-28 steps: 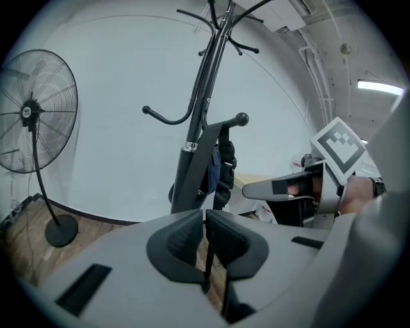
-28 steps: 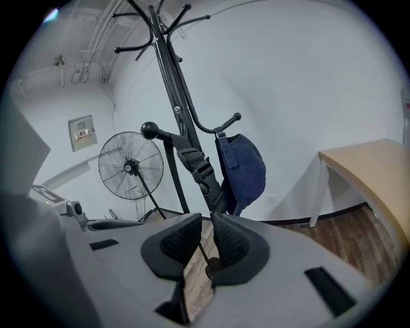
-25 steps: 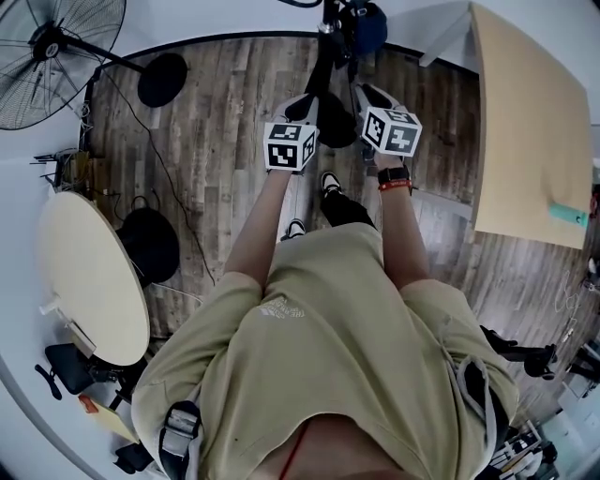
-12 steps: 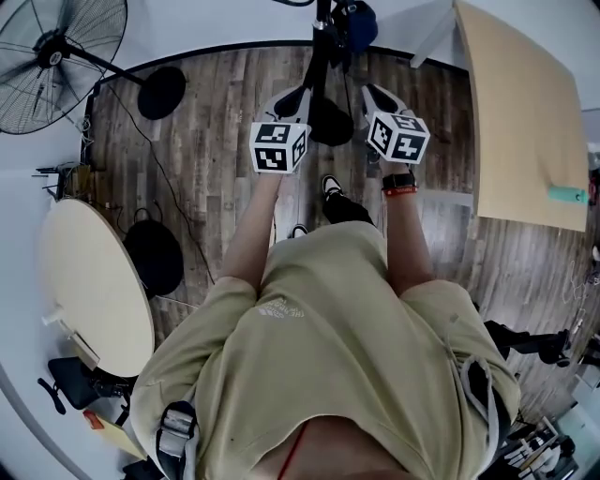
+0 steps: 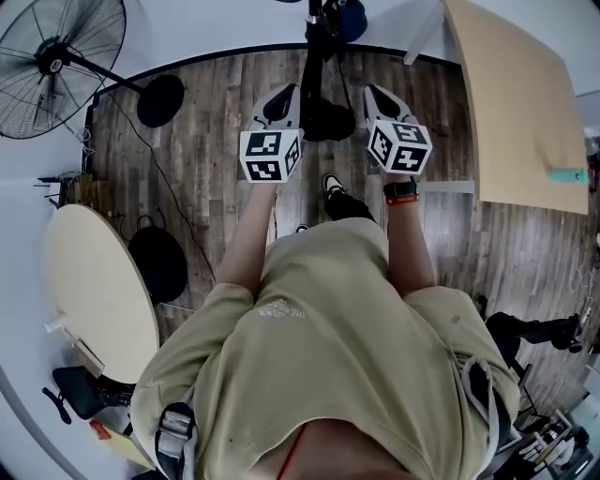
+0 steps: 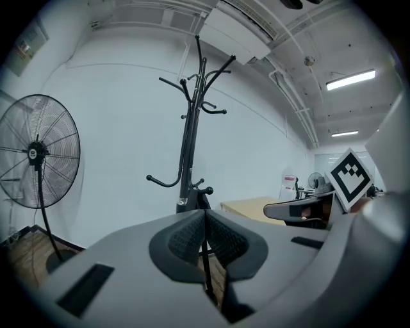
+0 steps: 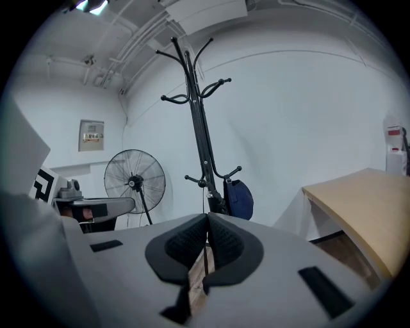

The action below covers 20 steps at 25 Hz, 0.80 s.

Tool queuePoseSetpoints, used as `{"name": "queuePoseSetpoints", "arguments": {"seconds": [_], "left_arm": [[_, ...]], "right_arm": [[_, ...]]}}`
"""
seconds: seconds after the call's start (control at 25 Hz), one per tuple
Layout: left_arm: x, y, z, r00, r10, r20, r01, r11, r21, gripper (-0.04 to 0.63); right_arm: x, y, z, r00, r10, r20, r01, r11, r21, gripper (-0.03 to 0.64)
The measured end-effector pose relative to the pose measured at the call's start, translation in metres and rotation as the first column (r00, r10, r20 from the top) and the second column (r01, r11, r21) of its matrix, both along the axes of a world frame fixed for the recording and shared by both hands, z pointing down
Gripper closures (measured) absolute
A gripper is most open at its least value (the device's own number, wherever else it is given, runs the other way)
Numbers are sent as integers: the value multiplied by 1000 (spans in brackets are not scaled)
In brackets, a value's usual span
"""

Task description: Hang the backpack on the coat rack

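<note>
The black coat rack (image 5: 313, 52) stands straight ahead by the white wall, its round base (image 5: 325, 119) on the wood floor. A navy backpack (image 7: 239, 198) hangs on a low hook on the rack's right side; in the head view the backpack (image 5: 349, 17) shows at the top edge. My left gripper (image 5: 284, 92) and right gripper (image 5: 374, 94) are held out side by side, short of the rack and apart from it. Both are shut with nothing between the pads. In the left gripper view the rack (image 6: 189, 128) rises above the shut left gripper (image 6: 205, 216); the right gripper (image 7: 207, 221) likewise points at the rack (image 7: 200, 128).
A standing fan (image 5: 54, 58) is at the far left, its round base (image 5: 161, 88) left of the rack. A round pale table (image 5: 98, 281) with a black foot (image 5: 157, 264) sits at my left; a wooden tabletop (image 5: 520, 103) fills the right. A cable (image 5: 169, 178) crosses the floor.
Both grippers have drifted slightly apart and a little back toward me. They stay shut and empty; the backpack stays on the rack.
</note>
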<state>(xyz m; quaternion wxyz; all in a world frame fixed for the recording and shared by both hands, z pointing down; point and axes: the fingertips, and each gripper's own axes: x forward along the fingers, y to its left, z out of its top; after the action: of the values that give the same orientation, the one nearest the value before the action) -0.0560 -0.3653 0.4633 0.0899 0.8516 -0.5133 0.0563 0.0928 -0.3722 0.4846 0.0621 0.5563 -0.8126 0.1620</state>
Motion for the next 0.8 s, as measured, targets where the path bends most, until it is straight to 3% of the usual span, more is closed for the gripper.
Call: {"name": "queuePoseSetpoints", "arguments": {"seconds": [0.8], "left_arm": [[-23, 50, -19, 999, -34, -5, 34, 995, 89, 571]], "right_arm": [[-1, 58, -23, 998, 59, -11, -57, 990, 132, 601]]}}
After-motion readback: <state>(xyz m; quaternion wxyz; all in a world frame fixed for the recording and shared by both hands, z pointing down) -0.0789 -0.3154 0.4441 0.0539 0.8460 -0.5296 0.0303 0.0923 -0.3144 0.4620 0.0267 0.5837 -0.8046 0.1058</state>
